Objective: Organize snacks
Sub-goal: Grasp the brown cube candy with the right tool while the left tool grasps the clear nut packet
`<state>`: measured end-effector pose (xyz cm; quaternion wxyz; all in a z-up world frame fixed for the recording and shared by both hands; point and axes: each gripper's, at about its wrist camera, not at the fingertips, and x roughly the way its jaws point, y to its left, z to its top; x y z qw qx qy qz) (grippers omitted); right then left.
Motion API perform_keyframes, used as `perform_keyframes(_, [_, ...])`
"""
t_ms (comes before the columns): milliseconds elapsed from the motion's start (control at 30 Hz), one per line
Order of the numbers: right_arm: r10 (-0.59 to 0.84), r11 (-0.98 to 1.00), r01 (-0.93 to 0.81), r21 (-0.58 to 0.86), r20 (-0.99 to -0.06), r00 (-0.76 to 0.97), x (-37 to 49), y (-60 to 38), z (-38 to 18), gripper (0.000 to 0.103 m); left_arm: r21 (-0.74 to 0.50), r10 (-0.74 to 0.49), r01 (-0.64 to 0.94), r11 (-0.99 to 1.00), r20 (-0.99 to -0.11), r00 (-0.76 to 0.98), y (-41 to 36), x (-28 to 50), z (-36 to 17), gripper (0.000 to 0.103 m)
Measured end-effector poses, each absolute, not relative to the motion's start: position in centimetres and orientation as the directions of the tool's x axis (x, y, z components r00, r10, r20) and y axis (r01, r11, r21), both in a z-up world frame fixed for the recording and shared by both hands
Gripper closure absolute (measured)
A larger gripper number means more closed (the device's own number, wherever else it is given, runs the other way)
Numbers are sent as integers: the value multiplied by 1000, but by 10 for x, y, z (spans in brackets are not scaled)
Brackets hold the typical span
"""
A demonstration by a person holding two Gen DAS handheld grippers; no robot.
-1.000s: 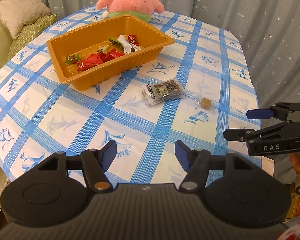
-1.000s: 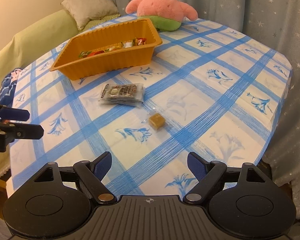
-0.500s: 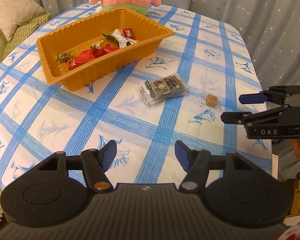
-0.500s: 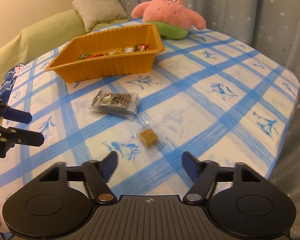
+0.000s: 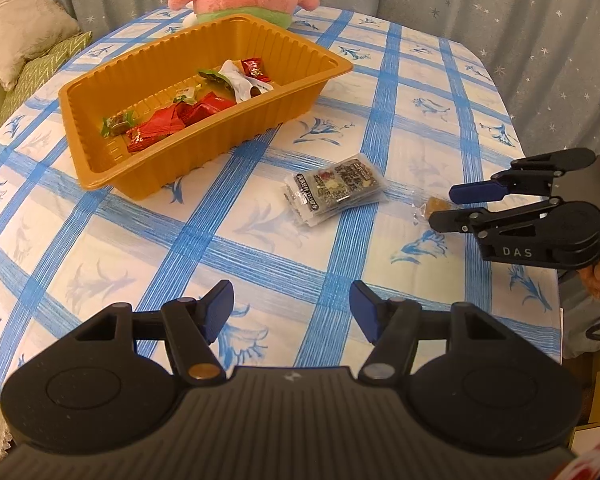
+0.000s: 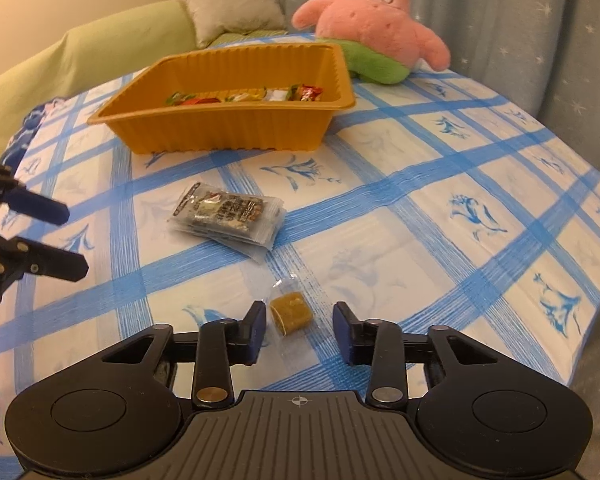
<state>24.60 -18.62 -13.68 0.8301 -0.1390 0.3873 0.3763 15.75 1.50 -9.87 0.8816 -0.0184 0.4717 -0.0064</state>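
Observation:
A small brown candy [image 6: 290,314] in clear wrap lies on the blue-checked tablecloth between the fingers of my right gripper [image 6: 299,320]. Its jaws are closing around the candy, and a gap still shows on the right side. From the left wrist view, the right gripper [image 5: 446,206] hovers just at the candy [image 5: 434,204]. A stack of dark snack packets [image 5: 336,190] lies mid-table. The orange tray [image 5: 220,140] behind it holds several wrapped snacks. My left gripper [image 5: 291,300] is open over bare cloth, with nothing between its fingers.
A pink starfish plush [image 6: 376,36] sits behind the tray [image 6: 228,128]. A green sofa with a cushion [image 6: 228,4] stands to the left, and starred curtains hang behind. The table edge drops away on the right, close to the candy.
Both grippers have moved forward and down toward the table. The right gripper's fingers have narrowed and now straddle the brown candy, which earlier lay well ahead of them.

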Motion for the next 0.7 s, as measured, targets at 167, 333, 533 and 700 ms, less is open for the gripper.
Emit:
perform_keyframes(167, [519, 672, -738, 61, -750, 410, 248, -184, -141, 73, -32, -48, 38, 999, -829, 558, 13, 165, -101, 42])
perform_keyframes(333, [520, 687, -723, 76, -747, 415, 250, -183, -141, 77, -5, -58, 95, 995, -822, 567, 11, 182, -105, 42])
perform_keyframes(533, [487, 747, -658, 100, -755, 438, 254, -187, -139, 77, 53, -76, 199, 979, -804, 589, 7, 209, -108, 42])
perform_keyframes(700, [482, 773, -620, 129, -755, 444, 255, -190, -137, 77, 103, -99, 299, 949, -800, 592, -3, 230, -115, 42])
